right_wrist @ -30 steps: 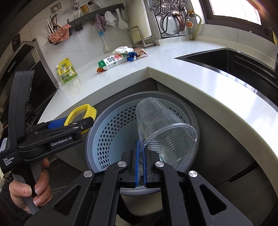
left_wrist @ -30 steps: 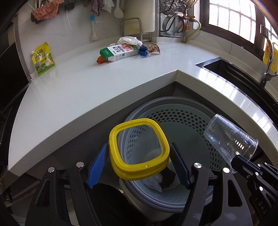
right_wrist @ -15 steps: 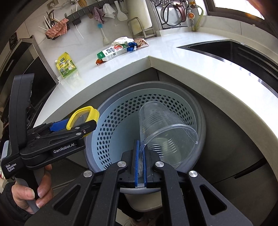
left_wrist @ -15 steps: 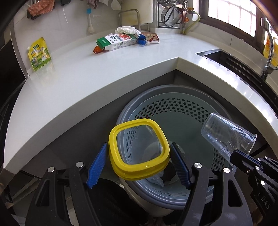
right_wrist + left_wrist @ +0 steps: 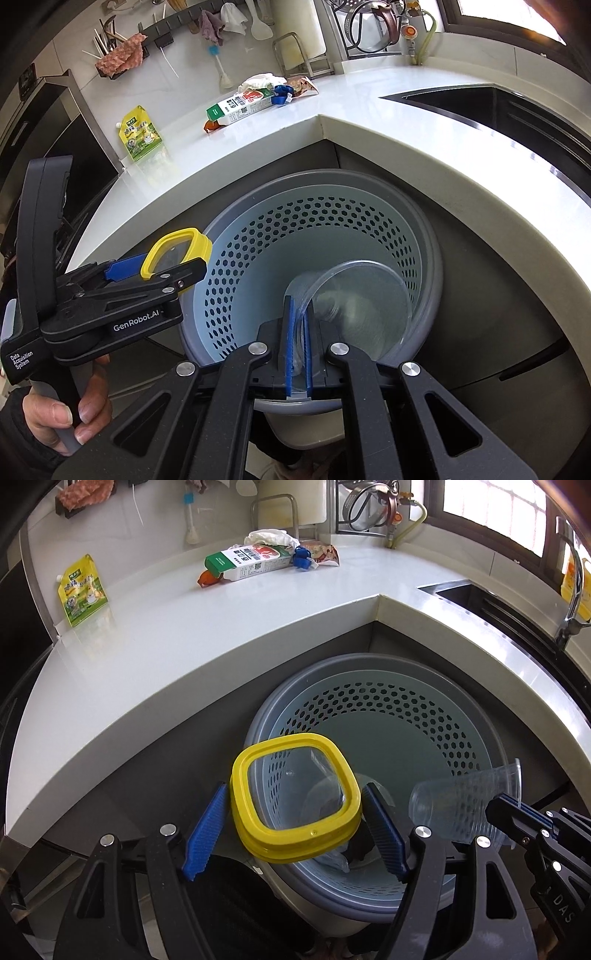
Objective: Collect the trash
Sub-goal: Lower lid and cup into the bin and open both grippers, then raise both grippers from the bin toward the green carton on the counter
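Note:
My left gripper [image 5: 295, 790] is shut on a clear container with a yellow rim [image 5: 295, 853] and holds it over the near left edge of the grey perforated bin [image 5: 406, 686]. My right gripper [image 5: 298, 302] hangs over the same bin [image 5: 332, 181]. Its jaws are opening, with the rim of a clear plastic cup [image 5: 362, 295] still in the narrow gap between the blue pads. The cup [image 5: 461, 805] has tipped over, its base pointing down into the bin. Crumpled white trash lies at the bin's bottom.
On the white corner counter [image 5: 184, 657] lie a milk carton [image 5: 251, 561], a white tissue, a snack wrapper, blue scraps and a yellow-green pouch [image 5: 81, 590]. A dark sink [image 5: 480, 107] is set in on the right. A hand [image 5: 74, 413] grips the left gripper's handle.
The cup has swung from pointing up and away to hanging base-down in the bin, and the right pads have parted slightly. The left gripper still holds the yellow-rimmed container.

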The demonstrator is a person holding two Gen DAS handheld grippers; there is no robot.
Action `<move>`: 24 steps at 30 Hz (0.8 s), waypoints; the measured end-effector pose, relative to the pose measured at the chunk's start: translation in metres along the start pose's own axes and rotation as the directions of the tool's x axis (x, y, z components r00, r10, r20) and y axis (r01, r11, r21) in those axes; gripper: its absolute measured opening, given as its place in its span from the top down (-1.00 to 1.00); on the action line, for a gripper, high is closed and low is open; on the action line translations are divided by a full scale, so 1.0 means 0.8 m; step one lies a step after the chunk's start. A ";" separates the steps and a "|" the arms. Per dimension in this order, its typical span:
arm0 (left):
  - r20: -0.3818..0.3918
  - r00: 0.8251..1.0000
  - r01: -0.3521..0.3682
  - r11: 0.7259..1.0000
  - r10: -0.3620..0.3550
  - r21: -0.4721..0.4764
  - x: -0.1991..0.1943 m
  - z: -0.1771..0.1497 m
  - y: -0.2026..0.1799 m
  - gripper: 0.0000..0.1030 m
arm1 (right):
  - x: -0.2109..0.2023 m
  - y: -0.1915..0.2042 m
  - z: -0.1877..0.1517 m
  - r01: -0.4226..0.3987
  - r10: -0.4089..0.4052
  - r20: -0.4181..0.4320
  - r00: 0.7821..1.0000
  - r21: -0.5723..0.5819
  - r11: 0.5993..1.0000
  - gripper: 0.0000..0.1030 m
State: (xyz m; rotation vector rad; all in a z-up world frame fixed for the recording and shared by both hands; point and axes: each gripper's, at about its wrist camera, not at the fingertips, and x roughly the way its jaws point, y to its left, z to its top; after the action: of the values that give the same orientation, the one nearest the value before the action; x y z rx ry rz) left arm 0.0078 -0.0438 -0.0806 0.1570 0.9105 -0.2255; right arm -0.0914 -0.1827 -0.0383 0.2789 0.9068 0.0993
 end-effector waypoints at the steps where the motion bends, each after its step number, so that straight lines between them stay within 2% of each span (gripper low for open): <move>1: -0.002 1.000 0.001 1.000 -0.001 -0.002 0.000 0.000 0.000 -0.40 | 0.000 -0.001 0.000 0.000 0.000 0.000 1.000 0.002 1.000 0.77; 2: -0.006 1.000 0.003 1.000 -0.003 -0.005 0.001 0.000 0.001 -0.40 | 0.000 -0.001 0.000 0.001 -0.001 0.002 1.000 0.004 1.000 0.61; 3: -0.009 1.000 0.004 1.000 -0.004 -0.008 0.002 0.000 0.001 -0.41 | -0.001 -0.002 0.000 0.000 0.000 0.007 1.000 0.007 1.000 0.35; 5: -0.011 1.000 -0.001 1.000 0.000 -0.012 0.002 0.000 0.003 -0.47 | -0.005 -0.004 0.001 -0.004 0.004 0.024 1.000 0.015 1.000 0.04; 13: -0.009 1.000 -0.006 1.000 0.006 -0.024 -0.001 -0.001 0.007 -0.59 | -0.009 -0.009 0.001 -0.002 0.001 0.034 0.999 0.034 0.999 -0.09; 16: -0.005 1.000 -0.009 1.000 0.009 -0.028 -0.002 -0.002 0.009 -0.60 | -0.011 -0.008 0.000 0.008 -0.009 0.039 0.999 0.030 1.000 -0.22; 18: -0.009 1.000 -0.013 1.000 0.013 -0.026 -0.002 -0.003 0.010 -0.60 | -0.014 -0.005 0.000 0.024 -0.026 0.051 0.998 0.024 0.999 -0.37; 24: 0.006 0.999 -0.036 0.999 0.036 -0.040 -0.011 -0.003 0.022 -0.60 | -0.011 0.006 0.006 0.077 -0.077 0.048 0.996 0.001 0.997 -0.49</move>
State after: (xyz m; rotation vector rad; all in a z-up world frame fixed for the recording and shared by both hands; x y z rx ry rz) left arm 0.0056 -0.0249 -0.0746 0.1360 0.9037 -0.1741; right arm -0.0929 -0.1810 -0.0272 0.2449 0.8690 0.0217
